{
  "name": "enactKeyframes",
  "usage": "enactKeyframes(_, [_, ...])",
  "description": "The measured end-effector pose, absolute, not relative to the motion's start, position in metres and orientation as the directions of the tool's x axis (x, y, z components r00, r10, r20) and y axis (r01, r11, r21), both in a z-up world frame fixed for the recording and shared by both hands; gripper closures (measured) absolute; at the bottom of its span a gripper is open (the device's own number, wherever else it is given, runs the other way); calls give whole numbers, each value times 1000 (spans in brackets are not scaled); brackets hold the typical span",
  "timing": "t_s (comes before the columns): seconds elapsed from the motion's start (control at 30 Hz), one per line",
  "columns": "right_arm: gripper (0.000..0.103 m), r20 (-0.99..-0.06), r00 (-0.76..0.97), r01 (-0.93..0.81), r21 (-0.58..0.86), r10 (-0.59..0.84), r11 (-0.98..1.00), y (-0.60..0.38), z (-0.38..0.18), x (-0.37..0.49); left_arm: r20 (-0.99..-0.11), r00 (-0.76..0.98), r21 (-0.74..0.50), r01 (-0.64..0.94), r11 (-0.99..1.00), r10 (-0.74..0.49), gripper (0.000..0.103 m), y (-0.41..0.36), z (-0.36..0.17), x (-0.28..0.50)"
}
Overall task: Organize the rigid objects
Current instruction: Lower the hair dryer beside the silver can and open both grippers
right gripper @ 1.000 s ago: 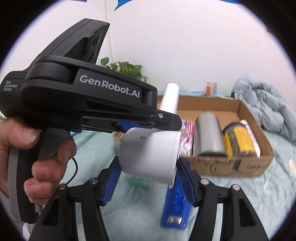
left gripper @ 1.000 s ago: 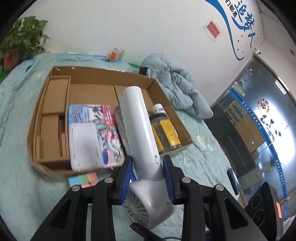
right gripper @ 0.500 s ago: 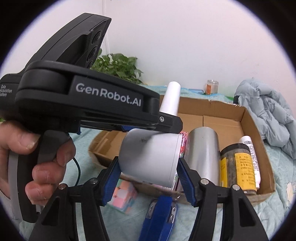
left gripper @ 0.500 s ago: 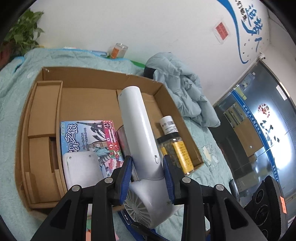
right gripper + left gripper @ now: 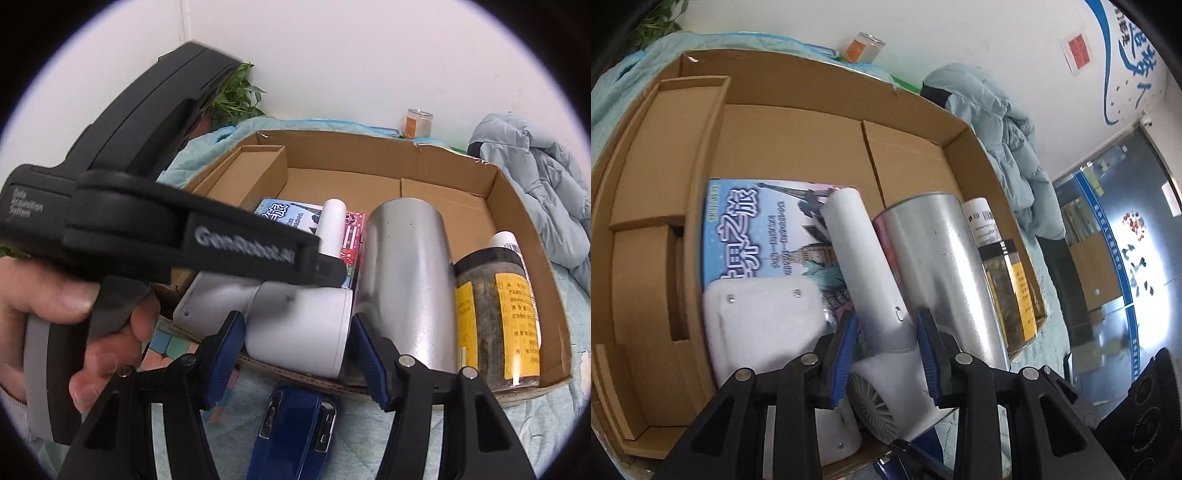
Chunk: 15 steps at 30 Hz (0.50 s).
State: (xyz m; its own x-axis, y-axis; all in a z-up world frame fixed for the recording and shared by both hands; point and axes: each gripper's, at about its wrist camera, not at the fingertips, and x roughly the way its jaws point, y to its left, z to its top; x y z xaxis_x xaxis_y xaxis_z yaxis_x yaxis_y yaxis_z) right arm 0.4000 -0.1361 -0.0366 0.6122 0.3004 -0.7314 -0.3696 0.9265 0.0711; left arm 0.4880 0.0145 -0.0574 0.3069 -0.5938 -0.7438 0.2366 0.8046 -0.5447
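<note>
Pale teal bedcover [image 5: 554, 424] is bearing an open brown cardboard box [image 5: 798, 133] already holding a silver metal cylinder [image 5: 945, 273], picture book and jars. Left gripper [image 5: 886, 354] and right gripper [image 5: 297, 354] are both clamping the white plastic hair dryer [image 5: 299, 325] over the box's near edge; a blue stapler [image 5: 291, 424] is waiting outside.

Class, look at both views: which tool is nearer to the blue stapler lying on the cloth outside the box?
Right. The right tool holds the dryer's barrel directly above the blue stapler; the left tool grips its handle over the box.
</note>
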Motion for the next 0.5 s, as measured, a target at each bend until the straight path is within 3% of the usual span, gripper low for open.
enactKeyframes(0.13, [44,-741,591,-369,102,318,924,-137,-38,395,-758,345,-498,242,833,-553,70,23,-47,476])
enactKeyframes(0.2, [43,-739,584,-362,134,337,922,-141,-38,391,-753,410,-448,252,858,-514,62,29,-33,460])
enactKeyframes(0.23, [43,-728,594,-356,144,343,923,-144,-37,385,-744,448,-423,258,869,-496,50,30,-25,453])
enactKeyframes(0.27, [33,-715,609,-351,145,343,925,-147,-35,381,-722,510,-384,266,884,-467,41,34,-15,438])
enactKeyframes(0.3, [16,-682,649,-338,138,337,931,-152,-31,373,-696,580,-336,258,906,-423,17,40,-4,421])
enactKeyframes(0.33, [12,-647,694,-313,124,316,942,-157,-28,363,-673,633,-298,240,924,-382,0,43,4,409])
enactKeyframes(0.4, [12,-612,746,-262,94,263,961,-165,-27,350,-594,756,-198,193,961,-275,0,50,18,372])
enactKeyframes(0.5, [12,-596,762,-237,108,253,966,-174,-29,339,-585,787,-120,151,981,-193,0,56,18,336])
